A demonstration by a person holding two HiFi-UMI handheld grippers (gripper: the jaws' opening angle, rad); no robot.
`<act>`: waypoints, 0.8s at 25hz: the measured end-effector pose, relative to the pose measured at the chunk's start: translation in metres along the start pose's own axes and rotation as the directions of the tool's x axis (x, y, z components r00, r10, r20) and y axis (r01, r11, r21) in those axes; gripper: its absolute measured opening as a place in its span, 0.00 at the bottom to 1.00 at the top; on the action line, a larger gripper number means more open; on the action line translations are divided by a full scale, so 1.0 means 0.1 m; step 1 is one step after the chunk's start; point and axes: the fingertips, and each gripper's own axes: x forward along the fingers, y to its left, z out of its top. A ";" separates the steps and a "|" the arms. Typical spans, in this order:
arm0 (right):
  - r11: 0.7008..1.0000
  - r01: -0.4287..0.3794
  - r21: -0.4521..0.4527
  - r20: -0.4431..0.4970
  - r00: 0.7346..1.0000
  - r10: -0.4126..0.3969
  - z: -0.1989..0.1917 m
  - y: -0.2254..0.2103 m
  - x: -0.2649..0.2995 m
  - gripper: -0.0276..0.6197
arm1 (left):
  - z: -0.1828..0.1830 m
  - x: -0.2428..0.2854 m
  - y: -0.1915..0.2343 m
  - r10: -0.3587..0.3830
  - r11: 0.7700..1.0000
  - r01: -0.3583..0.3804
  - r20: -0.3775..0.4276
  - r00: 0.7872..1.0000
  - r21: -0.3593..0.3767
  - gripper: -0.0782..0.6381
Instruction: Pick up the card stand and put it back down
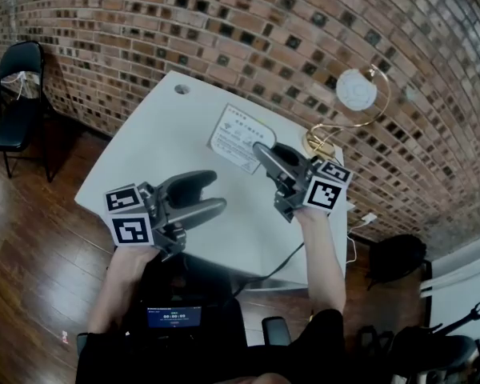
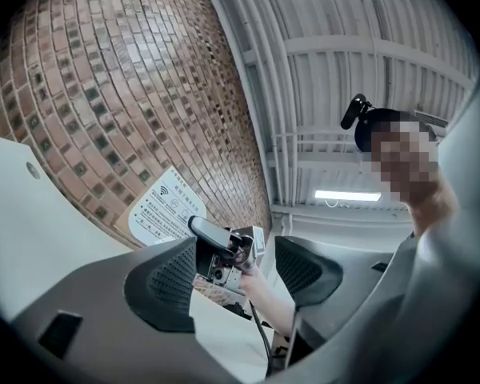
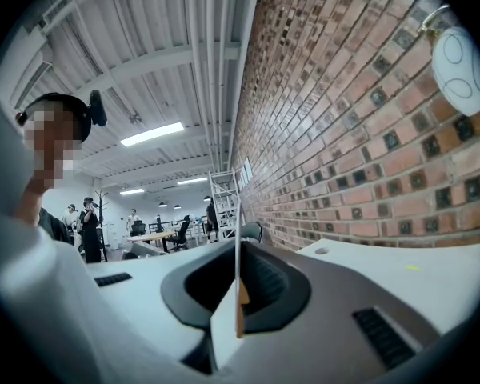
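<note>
Brick walling closes off the far side of the room, and a white bench point(image 1: 160, 158) juts out from it over dark wood flooring, with a black chair point(image 1: 18, 86) away to the left and a gold-stemmed lamp point(image 1: 354, 94) at the bench's far right corner. Your card stand point(image 1: 238, 138) is toward the far middle of the bench, its printed face tipped up toward you. Your right gripper point(image 1: 264, 152) reaches it from the near right with its jaws closed on the stand's right edge. In the right gripper view the sheet point(image 3: 237, 238) runs edge-on as a thin upright line pinched between the pads. That is why the jaws stand almost fully together: the sheet is so thin. Holding it by the edge seems meant to leave its foot free to meet the bench squarely. No view settles whether that foot rests on the bench or hangs just clear of it. Your left gripper point(image 1: 216, 190) waits at the near left, jaws apart with nothing between them, aimed across at the other gripper. It looks to be kept aside because this is probably a one-gripper job. An edge grip lets a thin sheet pivot, so keep it upright as you set it down.
</note>
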 end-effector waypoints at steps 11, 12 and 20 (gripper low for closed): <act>0.999 0.026 0.025 0.027 0.999 -0.026 0.10 -0.34 -0.25 0.09 | -0.14 0.38 0.21 -0.048 0.998 0.045 -0.075 0.996 -0.040 0.53; 0.999 0.029 0.031 0.028 0.999 -0.030 0.10 -0.38 -0.28 0.09 | -0.15 0.42 0.22 -0.054 0.998 0.050 -0.082 0.995 -0.046 0.53; 0.999 0.040 0.036 0.057 0.998 -0.042 0.19 -0.65 -0.40 0.09 | -0.18 0.64 0.42 -0.083 0.995 0.076 -0.124 0.989 -0.064 0.53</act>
